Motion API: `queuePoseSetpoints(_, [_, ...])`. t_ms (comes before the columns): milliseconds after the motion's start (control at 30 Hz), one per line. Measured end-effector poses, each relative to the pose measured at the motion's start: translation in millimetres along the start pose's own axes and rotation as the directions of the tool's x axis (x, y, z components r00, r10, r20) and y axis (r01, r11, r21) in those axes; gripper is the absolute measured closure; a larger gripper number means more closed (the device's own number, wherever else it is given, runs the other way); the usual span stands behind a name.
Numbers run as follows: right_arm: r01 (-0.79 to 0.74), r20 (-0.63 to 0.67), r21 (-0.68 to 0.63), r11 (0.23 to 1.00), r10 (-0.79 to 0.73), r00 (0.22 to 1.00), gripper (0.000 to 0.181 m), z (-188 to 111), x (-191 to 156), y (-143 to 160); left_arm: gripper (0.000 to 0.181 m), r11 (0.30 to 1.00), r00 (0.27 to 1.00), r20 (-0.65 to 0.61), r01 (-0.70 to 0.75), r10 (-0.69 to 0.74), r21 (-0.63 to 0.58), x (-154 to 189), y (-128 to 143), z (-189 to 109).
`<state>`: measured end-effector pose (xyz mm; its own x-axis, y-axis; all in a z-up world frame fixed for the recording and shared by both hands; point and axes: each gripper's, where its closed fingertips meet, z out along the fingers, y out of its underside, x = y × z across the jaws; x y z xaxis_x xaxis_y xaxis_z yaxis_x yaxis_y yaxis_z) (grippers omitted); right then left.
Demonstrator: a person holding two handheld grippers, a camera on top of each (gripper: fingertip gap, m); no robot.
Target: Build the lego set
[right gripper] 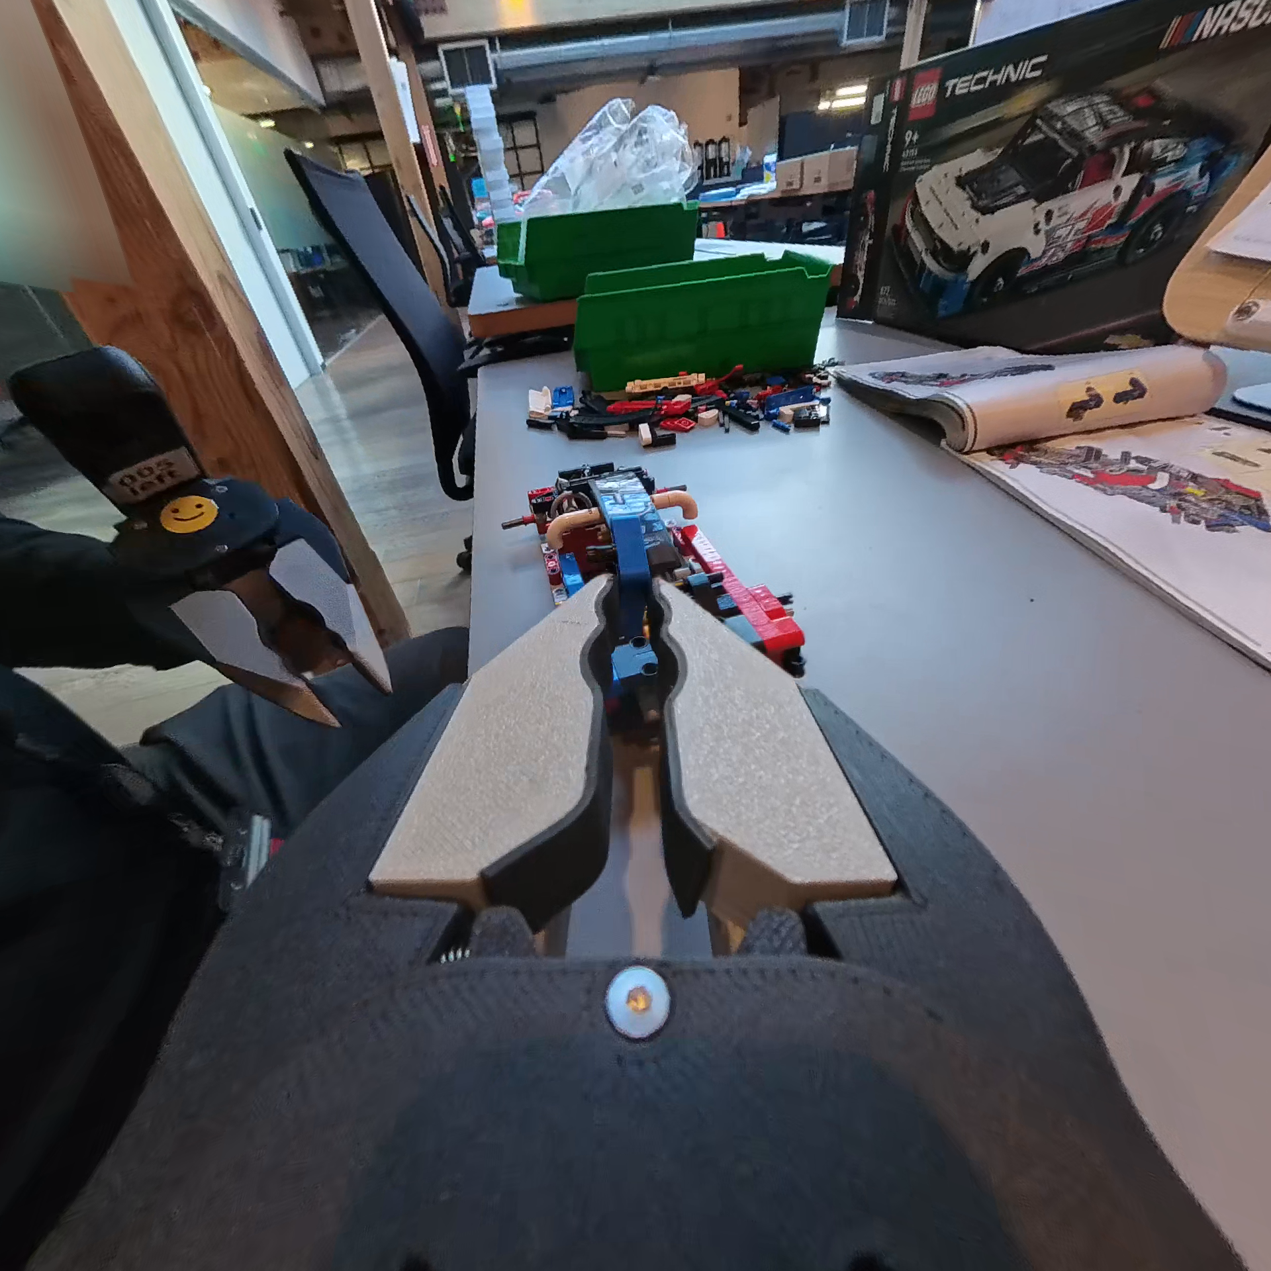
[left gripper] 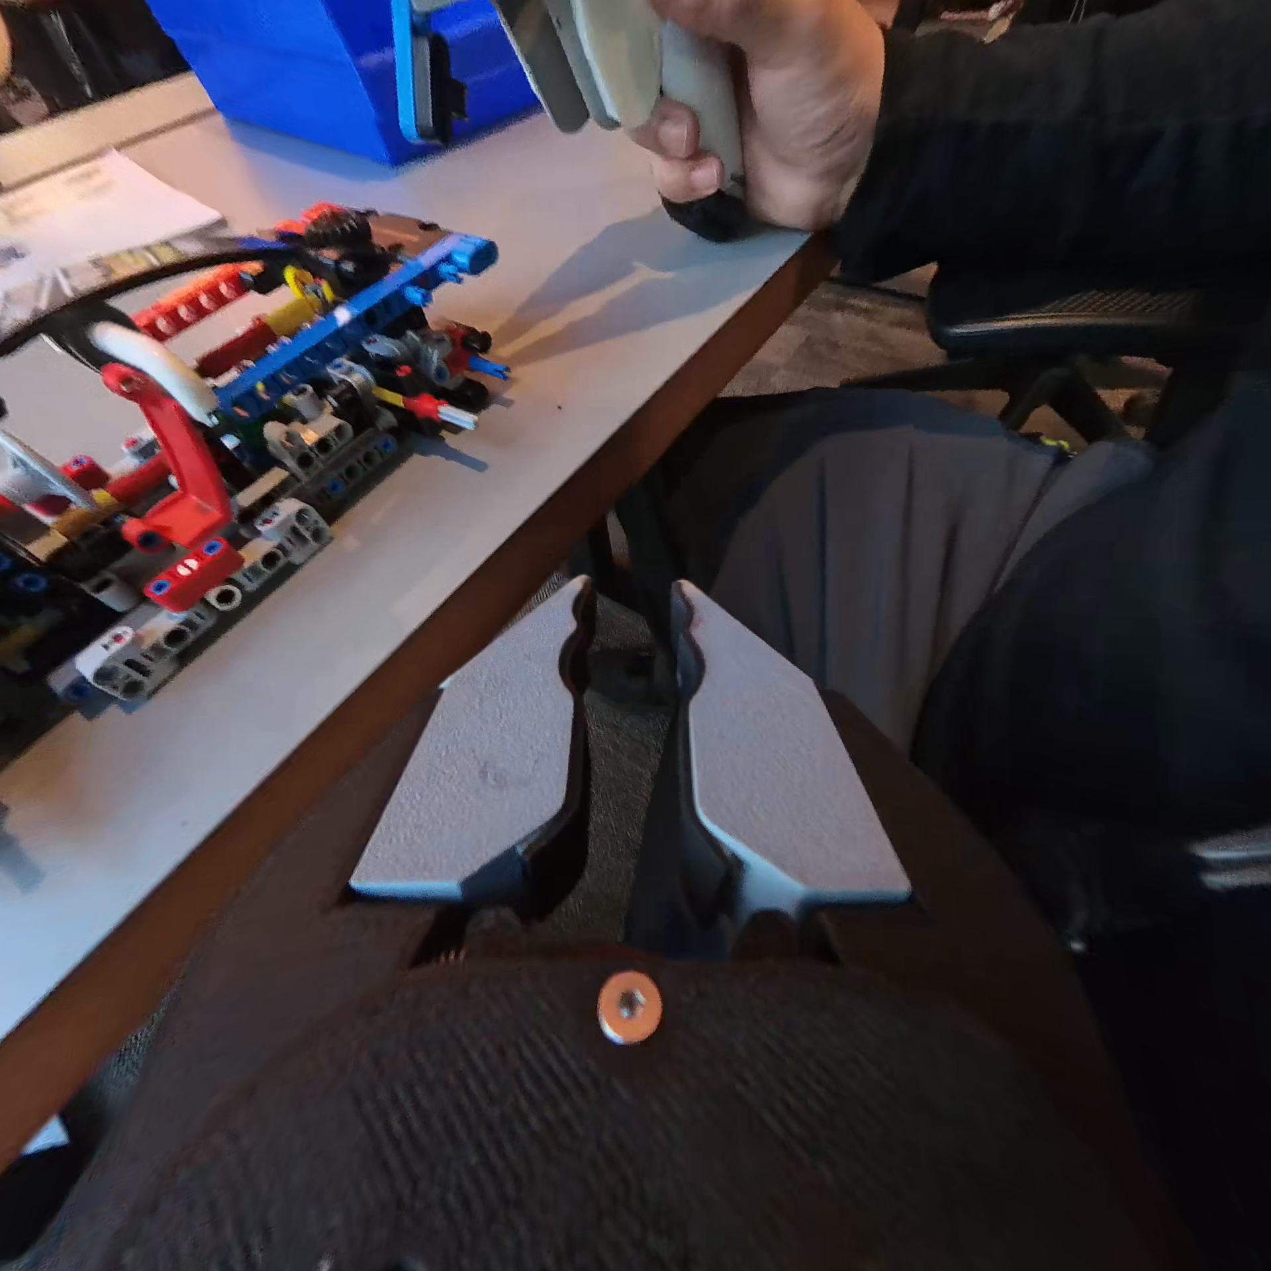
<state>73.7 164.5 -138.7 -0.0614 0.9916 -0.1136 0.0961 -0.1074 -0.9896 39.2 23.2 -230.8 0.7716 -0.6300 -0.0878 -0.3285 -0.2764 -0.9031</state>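
Note:
The part-built lego car chassis (left gripper: 309,357) lies on the grey table (left gripper: 550,275) with a long blue beam (left gripper: 385,302) along its top. In the right wrist view the chassis (right gripper: 729,598) lies straight ahead. My right gripper (right gripper: 634,584) is held just short of it. Its jaws stand a narrow gap apart, and the blue beam (right gripper: 629,557) shows through the gap. In the left wrist view nothing grips the beam's end. A hand holds the right gripper's handle (left gripper: 694,89) at the table corner. My left gripper (left gripper: 633,584) is open and empty, off the table edge over a person's lap; it also shows in the right wrist view (right gripper: 363,705).
Loose lego pieces (right gripper: 688,409) lie beyond the chassis in front of two green bins (right gripper: 701,323). The set's box (right gripper: 1031,192) and the open instruction booklet (right gripper: 1031,399) are at the right. A blue bin (left gripper: 309,69) stands at the back. An office chair (right gripper: 385,289) stands left of the table. Across from one pair of fingers to the other is roughly 20 cm.

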Motion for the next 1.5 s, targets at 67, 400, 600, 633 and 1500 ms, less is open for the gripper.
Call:
queuePoseSetpoints(67, [0.001,-0.022,0.018,1.000,0.000,1.000,0.178,-2.6,3.9,-2.4,0.162,0.999,1.000,-0.019,0.014,-0.013,0.044,-7.7,-7.9,3.2])
queuePoseSetpoints(400, [0.029,-0.007,-0.003,1.000,-0.029,1.000,0.178,-1.9,0.3,0.0,0.164,0.965,0.990,-0.135,0.077,-0.044,0.249,-24.5,-74.6,8.7])
queuePoseSetpoints(600, [0.088,0.008,-0.046,0.995,-0.088,0.996,0.177,1.0,-12.7,7.2,0.168,0.966,0.975,-0.187,0.156,-0.118,0.204,-21.4,-78.8,8.8])
queuePoseSetpoints(633, [0.100,0.015,-0.057,0.993,-0.099,0.995,0.177,1.3,-16.1,9.0,0.166,0.976,0.974,-0.198,0.148,-0.115,0.160,-19.7,-72.9,11.1])
queuePoseSetpoints(1500, [0.279,0.112,-0.334,0.900,-0.256,0.960,0.177,29.3,-53.3,49.5,0.175,0.975,0.945,-0.266,-0.214,0.191,-0.061,-42.7,-72.1,48.1])
